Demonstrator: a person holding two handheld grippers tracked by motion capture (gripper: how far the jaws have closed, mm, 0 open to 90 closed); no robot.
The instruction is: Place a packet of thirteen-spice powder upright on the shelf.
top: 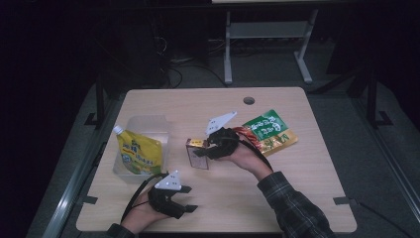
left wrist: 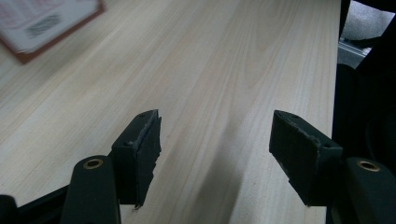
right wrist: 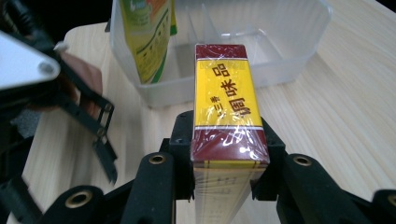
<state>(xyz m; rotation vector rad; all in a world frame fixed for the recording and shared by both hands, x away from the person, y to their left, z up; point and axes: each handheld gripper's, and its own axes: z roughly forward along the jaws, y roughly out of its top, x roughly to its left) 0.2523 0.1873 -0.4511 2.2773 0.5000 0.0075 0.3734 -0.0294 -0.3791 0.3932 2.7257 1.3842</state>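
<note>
A maroon and yellow box point(top: 197, 154) wrapped in film stands on edge at the table's middle. My right gripper point(top: 206, 147) is shut on it, with the jaws pressing both long sides of the box point(right wrist: 228, 102) in the right gripper view point(right wrist: 228, 179). Just past the box stands a clear plastic bin point(right wrist: 289, 56) with a yellow spouted pouch point(right wrist: 148, 37) leaning inside it. My left gripper point(top: 187, 199) rests near the front edge, open, with bare tabletop between its jaws point(left wrist: 217, 154). A corner of the box point(left wrist: 42, 23) lies beyond them.
A green and orange snack bag point(top: 268, 130) lies right of the hand. The bin point(top: 143, 126) and pouch point(top: 139, 151) sit at the table's left. A round cable hole point(top: 249, 100) is near the back edge. Bare wood point(top: 277, 198) spans the front right.
</note>
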